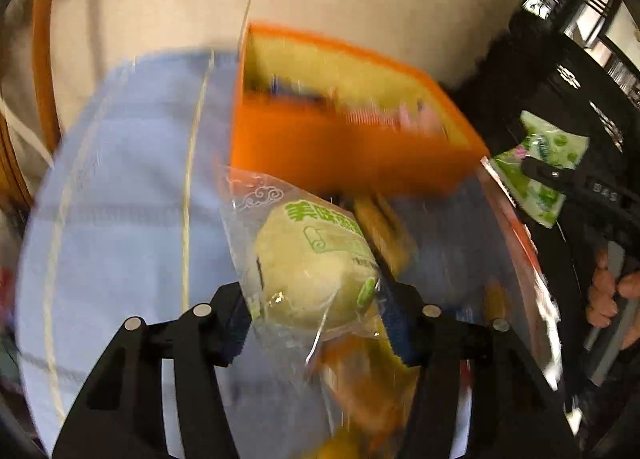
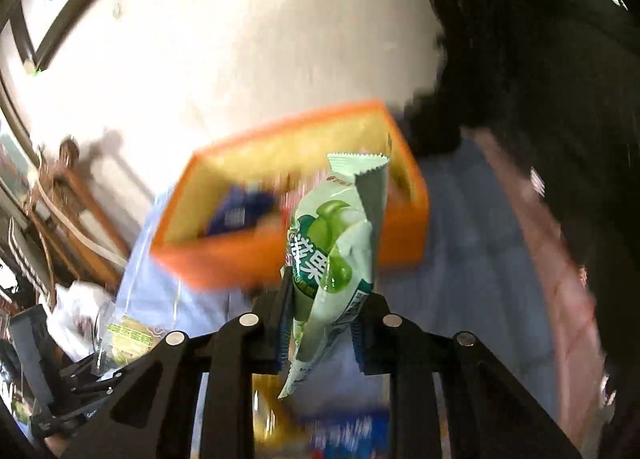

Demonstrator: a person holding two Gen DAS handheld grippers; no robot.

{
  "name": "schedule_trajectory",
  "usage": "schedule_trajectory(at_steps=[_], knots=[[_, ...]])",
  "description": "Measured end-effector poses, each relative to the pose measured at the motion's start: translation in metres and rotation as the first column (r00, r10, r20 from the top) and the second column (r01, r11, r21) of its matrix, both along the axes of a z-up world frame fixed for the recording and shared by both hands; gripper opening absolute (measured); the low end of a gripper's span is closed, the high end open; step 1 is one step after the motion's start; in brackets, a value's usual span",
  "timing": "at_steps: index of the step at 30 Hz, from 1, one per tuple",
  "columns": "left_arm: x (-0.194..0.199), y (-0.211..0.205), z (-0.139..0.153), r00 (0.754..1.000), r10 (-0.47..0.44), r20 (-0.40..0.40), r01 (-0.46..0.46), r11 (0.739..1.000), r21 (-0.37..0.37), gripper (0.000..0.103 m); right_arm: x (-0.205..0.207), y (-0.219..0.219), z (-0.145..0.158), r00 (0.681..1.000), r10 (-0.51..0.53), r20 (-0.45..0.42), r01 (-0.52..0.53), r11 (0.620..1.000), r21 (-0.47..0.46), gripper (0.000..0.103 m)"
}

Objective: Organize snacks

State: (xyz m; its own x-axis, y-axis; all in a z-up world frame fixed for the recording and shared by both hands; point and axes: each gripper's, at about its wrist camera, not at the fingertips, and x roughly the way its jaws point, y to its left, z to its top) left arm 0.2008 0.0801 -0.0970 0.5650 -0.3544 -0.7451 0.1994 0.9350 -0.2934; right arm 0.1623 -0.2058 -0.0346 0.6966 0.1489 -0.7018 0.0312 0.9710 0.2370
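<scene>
My left gripper [image 1: 316,319] is shut on a clear packet holding a pale round pastry [image 1: 308,271] with green print, lifted above the blue cloth [image 1: 128,187]. An orange box [image 1: 344,155] with a yellow inside stands just beyond it and holds a blue packet and a pink one. My right gripper [image 2: 324,323] is shut on a green and white candy packet [image 2: 336,243], upright, in front of the same orange box [image 2: 224,255]. The right gripper with its green packet [image 1: 540,163] also shows at the right of the left wrist view. The pastry packet [image 2: 128,339] shows at lower left of the right wrist view.
Several loose snack packets [image 1: 360,379] lie on the cloth under the left gripper, and blue and yellow ones [image 2: 344,431] under the right. A wooden chair [image 2: 68,195] stands at the far left. A red-edged bag [image 1: 536,283] lies at the right. Both views are motion-blurred.
</scene>
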Motion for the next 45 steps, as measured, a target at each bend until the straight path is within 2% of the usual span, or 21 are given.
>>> schedule_trajectory(at_steps=[3, 6, 8, 9, 10, 11, 12, 13, 15, 20, 23, 26, 30, 33, 35, 38, 39, 40, 41, 42, 45], knots=[[0.035, -0.014, 0.036, 0.997, 0.012, 0.074, -0.014, 1.0, 0.021, 0.052, 0.04, -0.008, 0.021, 0.999, 0.007, 0.042, -0.007, 1.0, 0.008, 0.024], [0.075, -0.031, 0.061, 0.991, 0.014, 0.134, -0.029, 0.993, 0.114, 0.044, 0.069, -0.012, 0.029, 0.999, 0.023, 0.048, -0.024, 0.999, 0.023, 0.025], [0.097, -0.038, 0.07, 0.989, 0.015, 0.15, -0.031, 0.994, 0.109, 0.043, 0.081, -0.012, 0.028, 0.999, 0.033, 0.042, -0.033, 0.999, 0.015, 0.034], [0.102, -0.039, 0.072, 0.987, 0.013, 0.161, -0.029, 0.995, 0.098, 0.044, 0.089, -0.013, 0.025, 0.999, 0.04, 0.033, -0.04, 0.999, 0.011, 0.072], [0.108, -0.043, 0.074, 0.981, 0.018, 0.195, -0.037, 0.995, 0.093, 0.063, 0.094, -0.014, 0.025, 0.998, 0.061, 0.026, -0.061, 0.998, 0.011, 0.097], [0.112, -0.045, 0.074, 0.972, 0.033, 0.234, -0.058, 0.993, 0.101, 0.09, 0.099, -0.014, 0.023, 0.997, 0.069, 0.032, -0.069, 0.998, 0.005, 0.099], [0.114, -0.045, 0.072, 0.966, 0.07, 0.25, -0.105, 0.986, 0.132, 0.099, 0.101, -0.014, 0.022, 0.998, 0.054, 0.026, -0.053, 0.998, -0.03, 0.099], [0.12, -0.048, 0.066, 0.972, 0.1, 0.213, -0.137, 0.976, 0.168, 0.099, 0.099, -0.014, 0.021, 0.999, 0.039, 0.016, -0.038, 0.998, -0.057, 0.099], [0.12, -0.045, 0.053, 0.99, 0.065, 0.123, -0.083, 0.985, 0.152, 0.099, 0.083, -0.023, 0.02, 0.999, 0.032, 0.016, -0.032, 0.999, -0.03, 0.099], [0.059, -0.035, 0.034, 0.994, 0.016, 0.107, -0.034, 0.985, 0.172, 0.099, 0.027, -0.036, 0.002, 0.998, 0.011, -0.063, -0.011, 1.0, 0.0, 0.099], [0.014, -0.042, 0.017, 0.998, -0.059, 0.036, 0.053, 0.989, 0.14, 0.099, -0.013, -0.026, -0.023, 0.99, 0.052, -0.133, -0.059, 0.997, -0.052, 0.099], [-0.019, -0.061, -0.013, 0.993, -0.119, -0.011, 0.119, 0.977, 0.175, 0.099, -0.047, -0.003, -0.056, 0.964, 0.147, -0.221, -0.175, 0.978, -0.116, 0.099], [-0.022, -0.085, -0.065, 0.984, -0.106, -0.142, 0.13, 0.976, 0.173, 0.099, -0.069, 0.021, -0.11, 0.92, 0.219, -0.324, -0.273, 0.953, -0.131, 0.099], [-0.012, -0.09, -0.09, 0.976, -0.053, -0.212, 0.091, 0.98, 0.176, 0.099, -0.075, 0.028, -0.139, 0.91, 0.24, -0.339, -0.295, 0.948, -0.121, 0.099], [-0.008, -0.091, -0.095, 0.971, -0.052, -0.234, 0.075, 0.993, 0.092, 0.099, -0.074, 0.028, -0.152, 0.908, 0.227, -0.352, -0.278, 0.955, -0.102, 0.099], [-0.012, -0.099, -0.108, 0.971, -0.059, -0.233, 0.081, 0.993, 0.085, 0.099, -0.074, 0.03, -0.165, 0.919, 0.215, -0.332, -0.273, 0.952, -0.138, 0.099], [-0.016, -0.103, -0.107, 0.975, -0.071, -0.209, 0.095, 0.989, 0.109, 0.096, -0.079, 0.036, -0.167, 0.92, 0.222, -0.324, -0.289, 0.941, -0.176, 0.098], [-0.022, -0.113, -0.108, 0.972, -0.124, -0.198, 0.156, 0.975, 0.156, 0.084, -0.083, 0.043, -0.169, 0.923, 0.214, -0.321, -0.293, 0.93, -0.222, 0.083], [-0.025, -0.117, -0.105, 0.969, -0.164, -0.186, 0.197, 0.964, 0.18, 0.069, -0.088, 0.045, -0.167, 0.928, 0.207, -0.31, -0.282, 0.933, -0.223, 0.072], [-0.033, -0.123, -0.102, 0.965, -0.188, -0.181, 0.228, 0.946, 0.23, 0.042, -0.09, 0.044, -0.163, 0.931, 0.189, -0.313, -0.258, 0.946, -0.198, 0.07], [-0.035, -0.116, -0.092, 0.952, -0.197, -0.233, 0.233, 0.962, 0.142, 0.037, -0.095, 0.027, -0.145, 0.937, 0.094, -0.335, -0.117, 0.992, -0.047, 0.062]])
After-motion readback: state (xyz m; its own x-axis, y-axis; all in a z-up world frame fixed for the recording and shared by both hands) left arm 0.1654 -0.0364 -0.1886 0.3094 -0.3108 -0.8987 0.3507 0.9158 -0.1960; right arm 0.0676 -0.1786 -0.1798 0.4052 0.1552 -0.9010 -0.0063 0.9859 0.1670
